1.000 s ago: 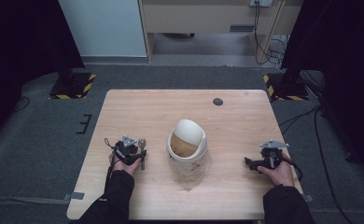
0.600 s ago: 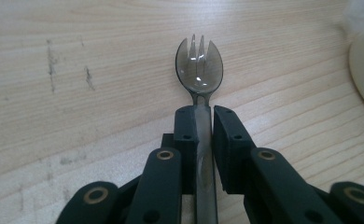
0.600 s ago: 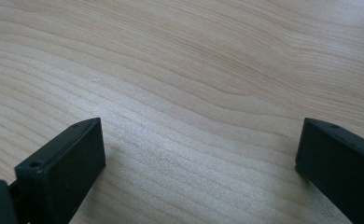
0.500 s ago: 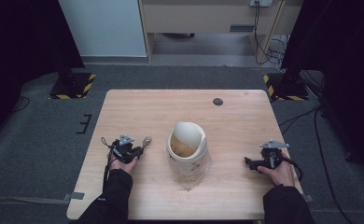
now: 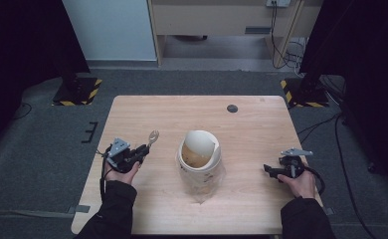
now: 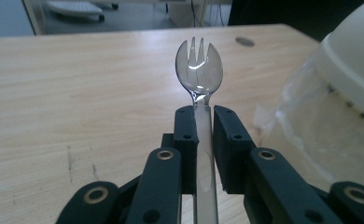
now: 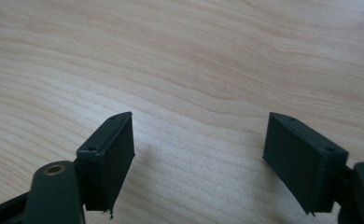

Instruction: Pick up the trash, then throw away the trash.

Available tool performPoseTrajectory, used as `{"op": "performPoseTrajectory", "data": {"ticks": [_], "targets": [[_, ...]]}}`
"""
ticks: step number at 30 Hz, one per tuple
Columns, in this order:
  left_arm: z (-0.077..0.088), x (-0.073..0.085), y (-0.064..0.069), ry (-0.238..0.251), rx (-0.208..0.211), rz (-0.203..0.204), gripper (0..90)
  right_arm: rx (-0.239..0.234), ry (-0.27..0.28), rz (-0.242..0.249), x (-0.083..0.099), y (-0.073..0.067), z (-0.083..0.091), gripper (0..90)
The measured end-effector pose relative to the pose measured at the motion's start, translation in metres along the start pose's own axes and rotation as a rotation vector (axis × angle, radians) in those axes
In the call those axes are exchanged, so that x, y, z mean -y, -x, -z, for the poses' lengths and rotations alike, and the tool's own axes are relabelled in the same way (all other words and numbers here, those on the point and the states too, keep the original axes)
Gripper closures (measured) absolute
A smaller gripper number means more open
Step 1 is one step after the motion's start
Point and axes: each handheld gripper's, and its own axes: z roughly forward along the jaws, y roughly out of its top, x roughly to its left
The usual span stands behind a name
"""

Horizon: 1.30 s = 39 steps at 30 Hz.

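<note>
A clear plastic spork (image 6: 199,74) sticks out from my left gripper (image 6: 202,122), whose jaws are shut on its handle. In the high view the spork (image 5: 153,136) points up and right from the left gripper (image 5: 143,149), left of a white bowl (image 5: 198,152). The bowl has a tilted lid, brownish contents and clear plastic wrap below it; its edge and wrap (image 6: 306,126) show at the right of the left gripper view. My right gripper (image 7: 199,154) stands open just above bare wood, near the table's right edge (image 5: 266,169).
The wooden table (image 5: 261,124) carries a small dark round disc (image 5: 232,108) near its far edge. Grey floor surrounds the table, with black stands and yellow-black bases at the far left and right.
My left gripper has moved left, away from the bowl, with the spork in it. The right gripper has stayed in place.
</note>
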Motion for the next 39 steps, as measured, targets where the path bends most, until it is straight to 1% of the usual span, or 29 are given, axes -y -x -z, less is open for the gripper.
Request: {"op": "performPoseTrajectory", "data": {"ticks": [2, 3, 4, 5, 7, 8, 9, 10, 11, 12, 13, 14, 15, 16, 17, 22, 24, 31, 32, 33, 34, 35, 36, 39], "targets": [[0.005, -0.004, 0.001, 0.029, 0.002, -0.004, 79.5, -0.008, 0.036, -0.003, -0.005, -0.002, 0.003, 28.0], [0.008, -0.006, 0.002, 0.045, 0.005, -0.006, 79.5, -0.008, 0.036, -0.003, -0.005, -0.002, 0.003, 28.0], [0.01, -0.008, 0.003, 0.058, 0.008, -0.011, 79.5, -0.015, 0.069, -0.013, -0.01, -0.003, 0.007, 28.7], [0.011, -0.01, 0.005, 0.071, 0.009, -0.017, 79.5, -0.015, 0.069, -0.013, -0.01, -0.003, 0.007, 28.7], [0.013, -0.014, 0.009, 0.09, 0.02, -0.031, 79.5, -0.022, 0.103, -0.02, -0.014, -0.005, 0.011, 29.1], [0.014, -0.016, 0.011, 0.098, 0.023, -0.042, 79.5, -0.026, 0.15, -0.03, -0.021, -0.007, 0.017, 29.2], [0.015, -0.018, 0.013, 0.105, 0.026, -0.047, 79.5, -0.026, 0.15, -0.03, -0.021, -0.007, 0.017, 29.2], [0.016, -0.02, 0.016, 0.117, 0.033, -0.054, 79.5, -0.029, 0.193, -0.048, -0.026, -0.008, 0.022, 29.3], [0.017, -0.022, 0.018, 0.125, 0.038, -0.056, 79.5, -0.028, 0.209, -0.049, -0.027, -0.008, 0.024, 29.8], [0.018, -0.026, 0.023, 0.146, 0.055, -0.063, 79.6, -0.026, 0.225, -0.051, -0.03, -0.009, 0.026, 30.2], [0.018, -0.026, 0.023, 0.146, 0.055, -0.063, 79.5, -0.024, 0.236, -0.051, -0.031, -0.009, 0.028, 30.2], [0.019, -0.028, 0.026, 0.155, 0.063, -0.069, 79.5, -0.024, 0.236, -0.051, -0.031, -0.009, 0.028, 30.2], [0.021, -0.032, 0.032, 0.173, 0.08, -0.08, 79.5, -0.026, 0.262, -0.053, -0.036, -0.009, 0.035, 30.1], [0.021, -0.032, 0.032, 0.173, 0.08, -0.08, 79.5, -0.026, 0.262, -0.053, -0.036, -0.009, 0.035, 30.1], [0.022, -0.035, 0.035, 0.183, 0.085, -0.087, 79.5, -0.027, 0.274, -0.052, -0.038, -0.01, 0.038, 30.1], [0.029, -0.045, 0.049, 0.23, 0.122, -0.118, 79.5, -0.045, 0.358, -0.044, -0.052, -0.017, 0.057, 31.5], [0.033, -0.049, 0.056, 0.249, 0.138, -0.133, 79.5, -0.047, 0.383, -0.04, -0.057, -0.02, 0.062, 31.8], [0.04, -0.058, 0.075, 0.287, 0.195, -0.168, 79.5, -0.099, 0.475, -0.025, -0.077, -0.036, 0.083, 32.3], [0.041, -0.06, 0.079, 0.291, 0.206, -0.179, 79.5, -0.12, 0.497, -0.027, -0.081, -0.042, 0.088, 32.3], [0.041, -0.06, 0.079, 0.291, 0.206, -0.179, 79.5, -0.12, 0.497, -0.027, -0.081, -0.042, 0.088, 32.3], [0.041, -0.06, 0.082, 0.295, 0.214, -0.181, 79.5, -0.129, 0.508, -0.023, -0.084, -0.044, 0.09, 32.3], [0.041, -0.061, 0.085, 0.298, 0.219, -0.188, 79.5, -0.148, 0.532, -0.021, -0.088, -0.05, 0.094, 32.3], [0.041, -0.061, 0.087, 0.298, 0.224, -0.193, 79.5, -0.148, 0.532, -0.021, -0.088, -0.05, 0.094, 32.3], [0.04, -0.062, 0.095, 0.303, 0.239, -0.209, 79.5, -0.185, 0.58, -0.028, -0.094, -0.058, 0.102, 32.4]]}}
